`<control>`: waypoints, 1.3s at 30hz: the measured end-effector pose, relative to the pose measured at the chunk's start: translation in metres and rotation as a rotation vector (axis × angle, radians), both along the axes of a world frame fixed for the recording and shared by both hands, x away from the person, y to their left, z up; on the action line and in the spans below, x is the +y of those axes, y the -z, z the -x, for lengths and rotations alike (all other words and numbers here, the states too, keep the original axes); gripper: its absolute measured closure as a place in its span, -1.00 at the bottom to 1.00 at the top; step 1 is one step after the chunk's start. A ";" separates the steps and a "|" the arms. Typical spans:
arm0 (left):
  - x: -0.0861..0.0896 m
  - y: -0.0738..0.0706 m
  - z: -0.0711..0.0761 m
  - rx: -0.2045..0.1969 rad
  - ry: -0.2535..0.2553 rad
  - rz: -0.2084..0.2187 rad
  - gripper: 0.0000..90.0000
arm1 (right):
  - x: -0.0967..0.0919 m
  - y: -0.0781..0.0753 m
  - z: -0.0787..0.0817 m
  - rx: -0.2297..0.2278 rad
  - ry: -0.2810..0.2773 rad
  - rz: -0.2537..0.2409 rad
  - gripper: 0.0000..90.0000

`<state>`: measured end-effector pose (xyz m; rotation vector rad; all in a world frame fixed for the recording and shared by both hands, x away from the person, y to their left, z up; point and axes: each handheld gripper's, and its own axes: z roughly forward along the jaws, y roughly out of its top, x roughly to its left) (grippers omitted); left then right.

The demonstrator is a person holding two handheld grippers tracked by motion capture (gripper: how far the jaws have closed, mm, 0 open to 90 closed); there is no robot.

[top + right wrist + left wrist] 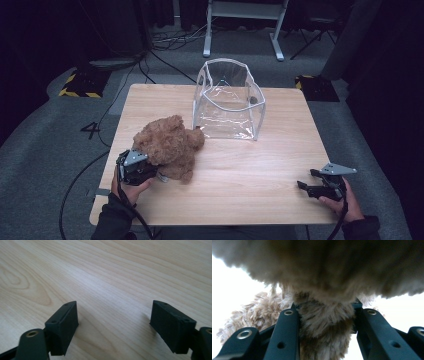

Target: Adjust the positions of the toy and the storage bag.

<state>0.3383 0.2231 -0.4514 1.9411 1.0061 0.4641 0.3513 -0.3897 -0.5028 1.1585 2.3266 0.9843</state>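
A brown plush bear [167, 145] lies on the left half of the wooden bench [250, 165], its fur ruffled and its body slumped toward the near left corner. The left hand-held gripper [150, 167] is clamped on it from the near side: in the left gripper view the two black jaws press into a tuft of fur [325, 325] from either side, with the bulk of the bear [324, 265] hanging over them and more fur spilling out to the left. A hand [131, 189] wraps the gripper body from below, and a dark sleeve [112, 222] comes in at the bottom edge. A black cable [80, 175] trails off the bench to the floor.

Just beyond the bear, toward the far middle of the bench, stands a clear plastic bag [228, 100] with white piping, open at the top and upright. One end of the bear reaches close to the bag's near left corner; I cannot tell whether they touch.

The right hand-held gripper [306, 180] sits well apart, near the right front corner of the bench, held by the other hand [340, 200]. Its jaws stand wide apart with nothing between them; the right gripper view shows bare wood grain [112, 285] between the two black pads [62, 322], low over the bench top. A grey three-cornered plate [339, 169] rides on top of it.
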 end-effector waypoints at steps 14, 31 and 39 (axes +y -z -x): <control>-0.003 0.004 -0.001 0.000 -0.011 0.010 0.44 | 0.017 -0.056 -0.017 -0.156 -0.146 -0.122 -0.30; 0.009 -0.002 0.011 0.017 -0.078 -0.007 0.45 | 0.089 -0.148 -0.059 -0.305 -0.290 -0.080 -0.20; 0.020 -0.004 0.017 0.028 -0.129 -0.017 0.45 | 0.111 -0.166 -0.072 -0.316 -0.322 -0.066 -0.20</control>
